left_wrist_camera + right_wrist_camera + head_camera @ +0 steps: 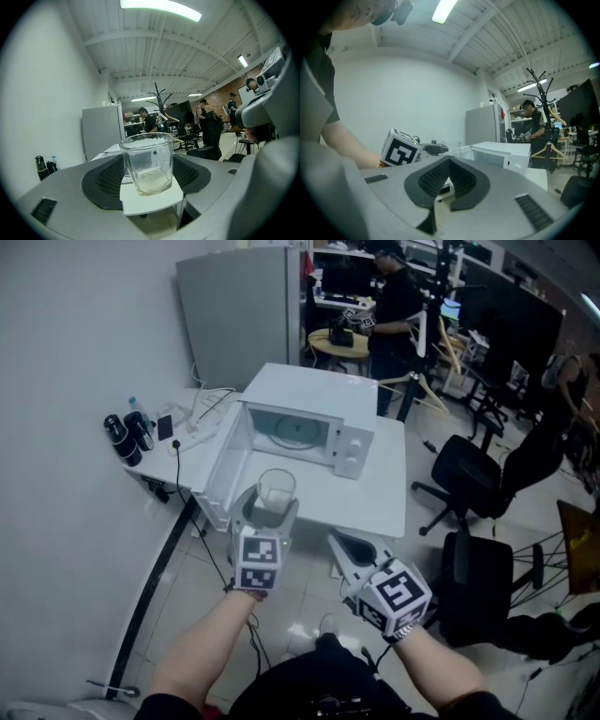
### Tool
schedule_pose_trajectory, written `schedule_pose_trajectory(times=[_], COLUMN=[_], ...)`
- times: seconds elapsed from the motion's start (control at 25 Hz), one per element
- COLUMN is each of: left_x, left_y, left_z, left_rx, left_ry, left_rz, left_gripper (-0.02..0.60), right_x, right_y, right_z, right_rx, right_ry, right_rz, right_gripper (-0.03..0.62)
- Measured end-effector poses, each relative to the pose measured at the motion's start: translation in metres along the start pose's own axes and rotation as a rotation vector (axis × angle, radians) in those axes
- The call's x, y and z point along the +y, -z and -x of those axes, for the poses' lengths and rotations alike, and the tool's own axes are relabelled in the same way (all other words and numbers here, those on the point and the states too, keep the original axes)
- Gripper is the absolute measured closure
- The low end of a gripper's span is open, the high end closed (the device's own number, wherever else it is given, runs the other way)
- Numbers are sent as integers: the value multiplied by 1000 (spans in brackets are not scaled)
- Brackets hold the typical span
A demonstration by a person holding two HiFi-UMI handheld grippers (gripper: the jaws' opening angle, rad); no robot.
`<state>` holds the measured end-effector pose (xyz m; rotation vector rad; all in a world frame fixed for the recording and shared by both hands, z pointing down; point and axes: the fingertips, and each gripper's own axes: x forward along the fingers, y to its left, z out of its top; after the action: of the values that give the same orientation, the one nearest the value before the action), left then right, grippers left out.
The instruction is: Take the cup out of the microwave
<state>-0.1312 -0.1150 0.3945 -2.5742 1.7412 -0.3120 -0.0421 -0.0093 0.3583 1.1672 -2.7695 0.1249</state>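
Observation:
A clear glass cup (275, 491) sits between the black pads of my left gripper (272, 509), which is shut on it and holds it upright in the air just in front of the white microwave (314, 427). The microwave door (225, 470) hangs open to the left, and the turntable inside is bare. In the left gripper view the cup (147, 161) fills the middle, gripped on both sides by my left gripper (147, 185). My right gripper (339, 545) hovers to the right of the cup, shut and holding nothing. In its own view the right gripper (449, 183) points toward the microwave (501, 154).
The microwave stands on a white table (380, 507) against the left wall. Dark bottles (127, 435) and cables lie at the table's far left. Black office chairs (469, 474) stand to the right, a grey cabinet (239, 310) behind, and a person (389, 306) works farther back.

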Motion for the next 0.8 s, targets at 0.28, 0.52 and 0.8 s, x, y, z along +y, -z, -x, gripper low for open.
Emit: schedule_pose_trajectory(times=[0.28, 0.52, 0.8], left_x=[-14, -24, -55], left_y=[-10, -19, -34], left_z=[37, 62, 83], left_rx=[-33, -54, -78], left_ry=[24, 19, -3], left_rz=[-8, 5, 2], left_gripper=[262, 262, 262], right_x=[27, 33, 28], right_y=[-4, -6, -8], right_z=[23, 39, 69], right_rx=[0, -14, -24], right_ry=[16, 14, -17], right_rz=[12, 13, 20], right_gripper=[580, 580, 580])
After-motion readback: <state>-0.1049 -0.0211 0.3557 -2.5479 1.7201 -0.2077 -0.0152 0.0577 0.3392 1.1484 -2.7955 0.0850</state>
